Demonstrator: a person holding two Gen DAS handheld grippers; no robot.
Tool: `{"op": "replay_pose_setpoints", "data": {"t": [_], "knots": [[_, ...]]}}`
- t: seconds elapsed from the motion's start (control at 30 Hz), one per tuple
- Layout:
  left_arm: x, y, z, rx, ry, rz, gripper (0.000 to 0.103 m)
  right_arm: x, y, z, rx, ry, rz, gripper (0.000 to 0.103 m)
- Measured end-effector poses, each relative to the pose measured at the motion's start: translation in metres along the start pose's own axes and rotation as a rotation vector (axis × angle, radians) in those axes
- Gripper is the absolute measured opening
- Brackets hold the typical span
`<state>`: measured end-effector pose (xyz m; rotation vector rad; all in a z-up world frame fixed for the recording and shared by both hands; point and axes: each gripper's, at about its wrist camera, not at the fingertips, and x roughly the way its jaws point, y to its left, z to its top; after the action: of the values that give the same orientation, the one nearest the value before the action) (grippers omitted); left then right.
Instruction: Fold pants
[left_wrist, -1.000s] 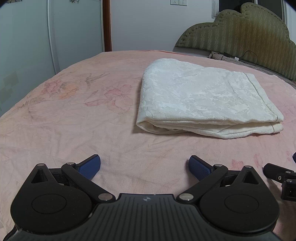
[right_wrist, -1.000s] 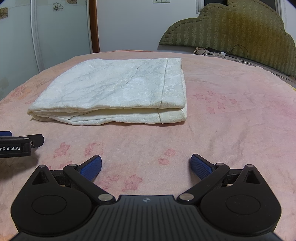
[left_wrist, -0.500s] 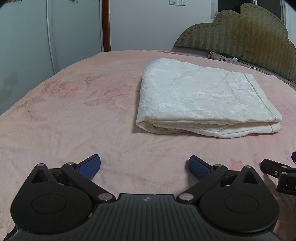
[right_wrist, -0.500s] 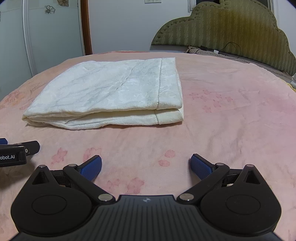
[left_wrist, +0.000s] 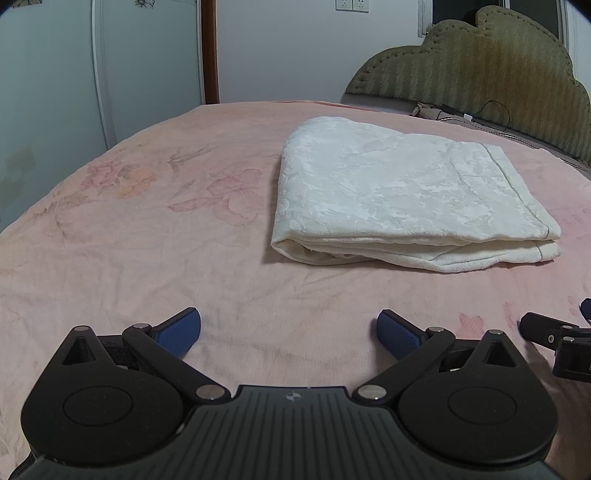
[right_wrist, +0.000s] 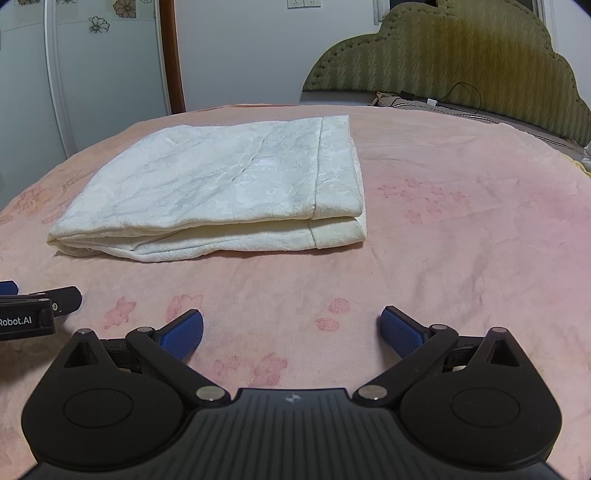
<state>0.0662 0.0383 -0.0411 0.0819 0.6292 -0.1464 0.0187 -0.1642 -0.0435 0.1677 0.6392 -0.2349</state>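
Pants (left_wrist: 402, 199) lay folded on bed (left_wrist: 147, 229); soft, light, limp. Best pinched at the layered corner. Left gripper (left_wrist: 289, 328) and right gripper (right_wrist: 291, 328) both spread, empty.

Cream-white pants (left_wrist: 402, 192), folded into a flat layered rectangle, lie toward one o'clock in the left wrist view, eleven o'clock in the right.

You're in a dim bedroom, facing a bed (left_wrist: 147, 258) with a pink floral cover.
At its far right edge an olive padded headboard (right_wrist: 461, 48) meets the white wall (left_wrist: 280, 48); pale wardrobe doors (left_wrist: 48, 92) stand left.
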Motion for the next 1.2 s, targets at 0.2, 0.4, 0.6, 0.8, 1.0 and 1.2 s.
{"op": "replay_pose_setpoints", "data": {"t": [0.2,0.4,0.6,0.8,1.0,1.2], "knots": [[0.0003,-0.0004,0.0000,0.004,0.000,0.004,0.103,-0.0005,-0.0018,-0.0006,-0.002,-0.001,0.001,0.103],[0.0002,-0.0004,0.0000,0.004,0.000,0.003,0.103,0.0003,0.0012,-0.0005,-0.011,0.002,-0.007,0.103],[0.0003,-0.0006,-0.0001,0.003,0.000,0.003,0.103,0.0004,0.0012,-0.0005,-0.003,0.000,-0.001,0.103],[0.0002,-0.0006,-0.0004,0.002,0.000,0.002,0.103,-0.0006,-0.0014,-0.0008,0.005,-0.003,0.005,0.103],[0.0001,-0.0004,-0.0004,0.002,0.000,0.002,0.103,-0.0009,-0.0023,-0.0005,0.011,-0.005,0.008,0.103],[0.0001,-0.0004,-0.0004,0.002,0.000,0.002,0.103,-0.0008,-0.0020,-0.0006,0.011,-0.005,0.008,0.103]]}}
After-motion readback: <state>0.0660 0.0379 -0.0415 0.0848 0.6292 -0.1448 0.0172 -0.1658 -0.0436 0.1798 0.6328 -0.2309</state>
